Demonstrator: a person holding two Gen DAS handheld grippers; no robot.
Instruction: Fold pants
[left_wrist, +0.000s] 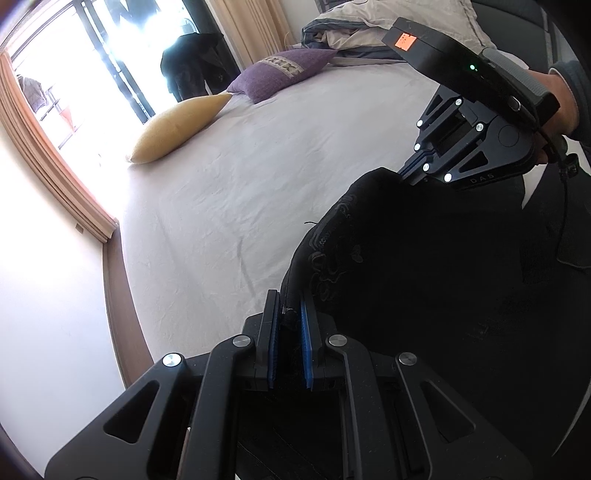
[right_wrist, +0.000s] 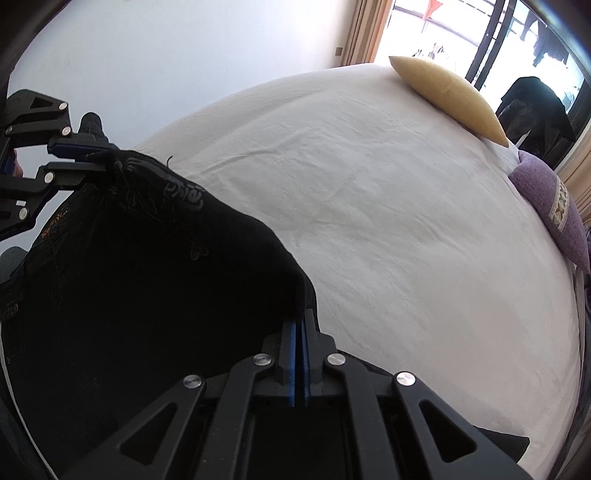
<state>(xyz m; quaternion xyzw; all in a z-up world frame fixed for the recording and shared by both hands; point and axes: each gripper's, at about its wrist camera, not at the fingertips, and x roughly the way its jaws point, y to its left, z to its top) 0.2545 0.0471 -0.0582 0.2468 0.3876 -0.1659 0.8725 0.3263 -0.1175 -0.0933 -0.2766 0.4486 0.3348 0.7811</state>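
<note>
- Left wrist view puts our left claw (left_wrist: 290, 325) nearest, its blue pads pressed onto a bunched edge of the black pants (left_wrist: 406, 266); the cloth sits right between the fingers and rises away from them.
- Right wrist view shows our right claw (right_wrist: 300, 332) with its pads nearly touching, pinching a thin corner of the same pants (right_wrist: 140, 266) at the fingertips.
- Between the two claws the top edge of the pants runs in a slack curve, with pale embroidery visible on the dark cloth, and the rest hangs down below us, out of sight.
- From the left side we can also see the right claw (left_wrist: 406, 177) biting into the far corner of the cloth, with a hand (left_wrist: 565, 107) on its grip.
- We judge the fold as barely begun: both corners are gripped and the pants are lifted, but nothing is laid out on the bed sheet (left_wrist: 277, 177) and no crease is made.
- Left to do, we think: spread the pants on the sheet, bring leg over leg, then fold across.
- Farther off lie a yellow pillow (right_wrist: 450, 96) and a purple pillow (right_wrist: 550, 206), well apart from the pants.
</note>
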